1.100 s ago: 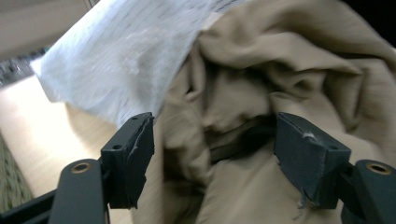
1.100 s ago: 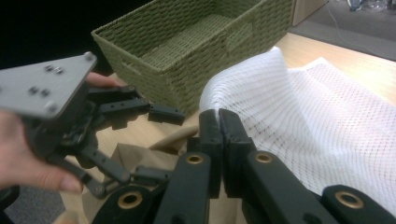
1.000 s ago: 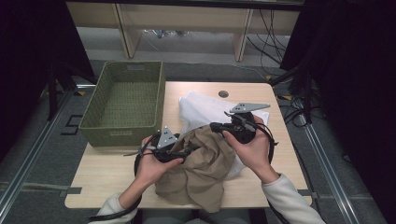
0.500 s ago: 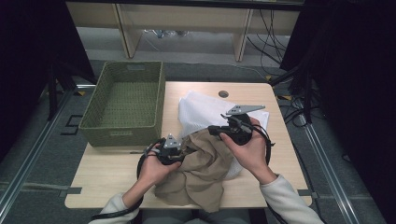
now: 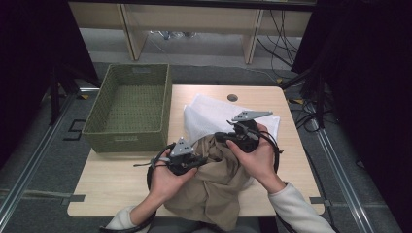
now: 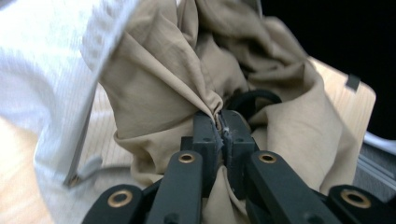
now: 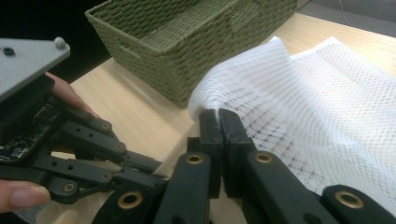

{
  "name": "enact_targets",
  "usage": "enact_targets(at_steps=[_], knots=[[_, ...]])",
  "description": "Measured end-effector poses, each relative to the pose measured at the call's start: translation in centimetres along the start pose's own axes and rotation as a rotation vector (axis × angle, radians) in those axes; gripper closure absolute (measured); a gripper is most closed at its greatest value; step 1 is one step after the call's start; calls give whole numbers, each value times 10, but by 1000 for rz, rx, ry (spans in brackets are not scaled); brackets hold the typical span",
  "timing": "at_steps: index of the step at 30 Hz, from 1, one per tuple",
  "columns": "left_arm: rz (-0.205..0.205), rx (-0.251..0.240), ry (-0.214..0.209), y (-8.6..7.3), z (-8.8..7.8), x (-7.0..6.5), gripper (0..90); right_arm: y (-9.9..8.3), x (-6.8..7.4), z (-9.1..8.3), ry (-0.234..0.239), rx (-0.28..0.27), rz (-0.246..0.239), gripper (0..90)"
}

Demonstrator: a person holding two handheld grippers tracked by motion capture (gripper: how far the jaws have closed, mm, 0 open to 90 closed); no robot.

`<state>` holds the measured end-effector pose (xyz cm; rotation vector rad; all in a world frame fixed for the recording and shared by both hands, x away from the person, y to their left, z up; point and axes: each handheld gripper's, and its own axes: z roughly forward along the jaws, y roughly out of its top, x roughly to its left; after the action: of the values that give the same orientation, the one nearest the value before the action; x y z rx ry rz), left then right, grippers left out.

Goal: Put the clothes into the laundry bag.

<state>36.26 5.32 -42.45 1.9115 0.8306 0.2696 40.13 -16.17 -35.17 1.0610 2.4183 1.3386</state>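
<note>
high view: one crumpled tan cloth garment (image 5: 214,187) at desk (image 5: 107,182) front edge, one white mesh bag (image 5: 206,116) mid-desk, one green woven basket (image 5: 131,104) left edge | left gripper view: left tongs (image 6: 219,123), just closing, pinch garment fold | right gripper view: right tongs (image 7: 218,116) clamped on mesh edge

Each hand carries black two-jaw tongs, the left tongs (image 5: 198,159) and the right tongs (image 5: 219,137), built of flat linked bars pinned with brass-coloured rivets. A grey three-cornered plate with small screws tops each body, and a black cable loops from it. The person wears cream long sleeves (image 5: 303,211).
</note>
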Motion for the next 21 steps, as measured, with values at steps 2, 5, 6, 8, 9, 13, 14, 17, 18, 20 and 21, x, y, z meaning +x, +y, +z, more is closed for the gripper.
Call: enact_targets(at_steps=[2, 5, 6, 8, 9, 13, 14, 17, 18, 20, 21], knots=[[16, -23, 20, 6, 3, -1, 861, 0, 2, -1, 9, 1, 6, 900], [47, -41, 71, 14, 10, 1, 861, 1, 3, -2, 42, -2, 6, 900], [50, -39, 88, 15, 12, 2, 861, 1, 4, -2, 57, -1, 8, 900], [55, -22, 127, 16, 22, 10, 861, 2, 4, -4, 68, 7, 16, 900], [67, -5, 151, 16, 27, 15, 861, 2, 6, -5, 62, 11, 23, 900], [64, 48, 213, 8, 48, 36, 861, 1, 4, -2, 73, 9, 4, 900], [60, 53, 216, 6, 49, 39, 860, 0, 3, -1, 78, 8, 19, 900], [55, 53, 233, 4, 50, 41, 847, -1, -3, 0, 65, 23, 30, 900], [88, 75, 236, 4, 48, 43, 828, -1, -4, 0, 55, 24, 38, 900], [90, 42, 241, 3, 46, 42, 790, -1, -5, -1, 45, 21, 43, 900], [113, 31, 244, 3, 43, 42, 748, -1, -6, -2, 28, 10, 22, 900]])
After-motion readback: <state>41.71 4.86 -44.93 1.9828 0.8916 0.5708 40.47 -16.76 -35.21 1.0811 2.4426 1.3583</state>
